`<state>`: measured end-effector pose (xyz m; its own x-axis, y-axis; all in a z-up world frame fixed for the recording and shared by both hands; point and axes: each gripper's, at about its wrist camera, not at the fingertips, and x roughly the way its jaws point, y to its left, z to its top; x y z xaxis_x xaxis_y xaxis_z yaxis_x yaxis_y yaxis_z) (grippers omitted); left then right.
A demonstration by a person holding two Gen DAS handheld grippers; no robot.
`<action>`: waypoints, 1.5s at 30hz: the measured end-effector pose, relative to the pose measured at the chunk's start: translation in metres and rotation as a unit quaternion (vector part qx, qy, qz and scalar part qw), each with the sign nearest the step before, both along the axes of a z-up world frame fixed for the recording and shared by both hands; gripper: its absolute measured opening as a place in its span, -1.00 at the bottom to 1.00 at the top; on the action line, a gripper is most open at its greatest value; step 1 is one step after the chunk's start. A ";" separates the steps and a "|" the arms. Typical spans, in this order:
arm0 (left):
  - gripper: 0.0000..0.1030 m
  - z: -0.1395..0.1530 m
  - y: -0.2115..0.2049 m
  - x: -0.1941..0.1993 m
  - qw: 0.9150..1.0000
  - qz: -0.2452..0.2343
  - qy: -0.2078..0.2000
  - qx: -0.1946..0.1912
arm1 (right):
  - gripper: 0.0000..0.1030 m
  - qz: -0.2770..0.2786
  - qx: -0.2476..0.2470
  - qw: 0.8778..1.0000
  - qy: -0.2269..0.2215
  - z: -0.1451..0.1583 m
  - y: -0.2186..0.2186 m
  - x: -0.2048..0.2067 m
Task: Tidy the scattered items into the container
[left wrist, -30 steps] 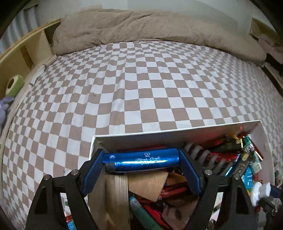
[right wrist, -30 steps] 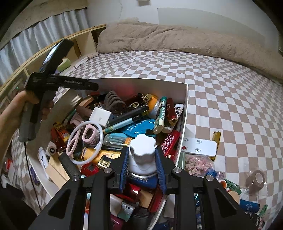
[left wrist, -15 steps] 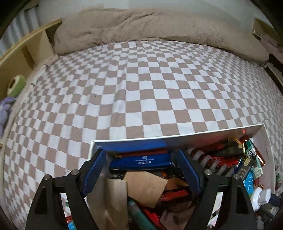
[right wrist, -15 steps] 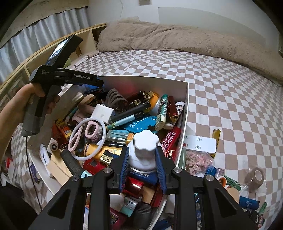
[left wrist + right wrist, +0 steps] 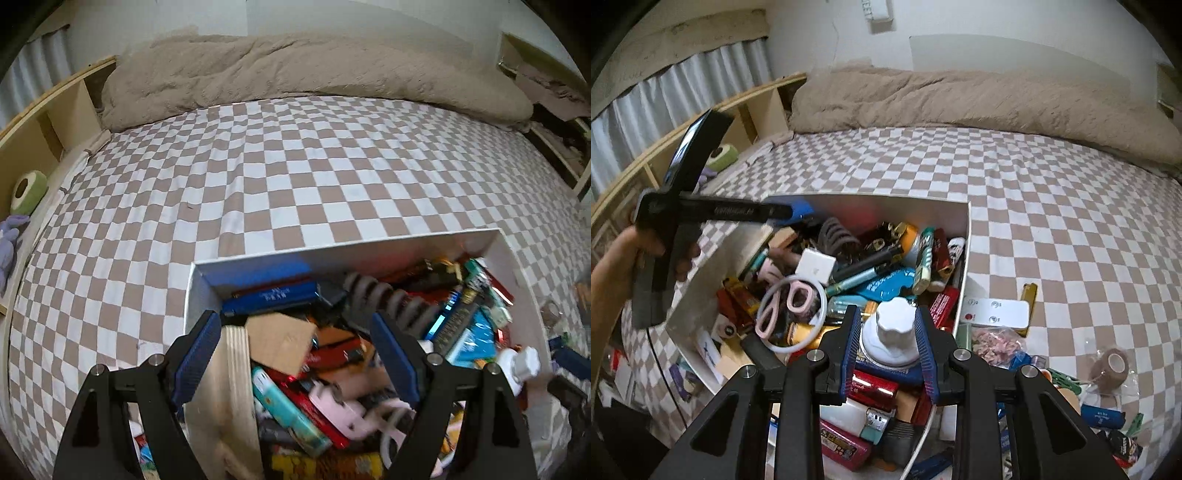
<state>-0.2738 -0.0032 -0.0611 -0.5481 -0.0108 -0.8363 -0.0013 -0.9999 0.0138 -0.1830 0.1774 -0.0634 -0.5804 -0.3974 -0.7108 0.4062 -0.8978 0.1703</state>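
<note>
Checkered bedspread point(image 5: 1052, 221) surrounds the crammed box point(image 5: 964, 258); right gripper point(image 5: 889, 345) clamps a white-capped bottle point(image 5: 892, 332), left gripper point(image 5: 295, 354) gapes empty.

A bedroom in someone's home is showing here. A bed point(image 5: 295, 177) is filling most of both views, wearing a brown-and-white checked sheet, with a rumpled beige duvet point(image 5: 960, 99) lying bunched along the far wall. A low wooden shelf unit point(image 5: 44, 122) is running beside the bed, and pale curtains point(image 5: 683, 92) are hanging behind it. A white box point(image 5: 964, 243) of household odds and ends is sitting on the sheet.
</note>
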 end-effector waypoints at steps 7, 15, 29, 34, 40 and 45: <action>0.83 0.011 -0.003 0.028 1.000 -0.006 0.001 0.013 | -0.41 -0.010 -0.001 1.000 0.010 0.013 0.002 0.012; 0.99 0.021 -0.003 0.060 1.000 -0.018 0.007 0.022 | -0.41 -0.021 -0.003 1.000 0.019 0.026 0.007 0.028; 1.00 0.050 -0.008 0.137 0.998 -0.039 0.053 0.013 | 0.78 -0.019 -0.023 0.999 0.031 0.040 0.009 0.067; 1.00 0.058 -0.012 0.163 0.997 -0.037 0.072 0.013 | 0.78 -0.022 -0.015 0.999 0.043 0.046 0.006 0.084; 1.00 0.067 -0.008 0.196 0.994 -0.048 0.099 0.005 | 0.81 -0.028 0.003 0.998 0.065 0.052 0.004 0.103; 1.00 0.068 -0.005 0.214 0.993 -0.055 0.103 0.010 | 0.95 -0.033 0.006 0.997 0.075 0.055 0.005 0.116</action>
<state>-0.0595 -0.0084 0.0071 -0.7040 0.0750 -0.7062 -0.1104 -0.9939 0.0045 -0.0669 0.1824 -0.0087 -0.7042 -0.3473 -0.6192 0.3669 -0.9247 0.1014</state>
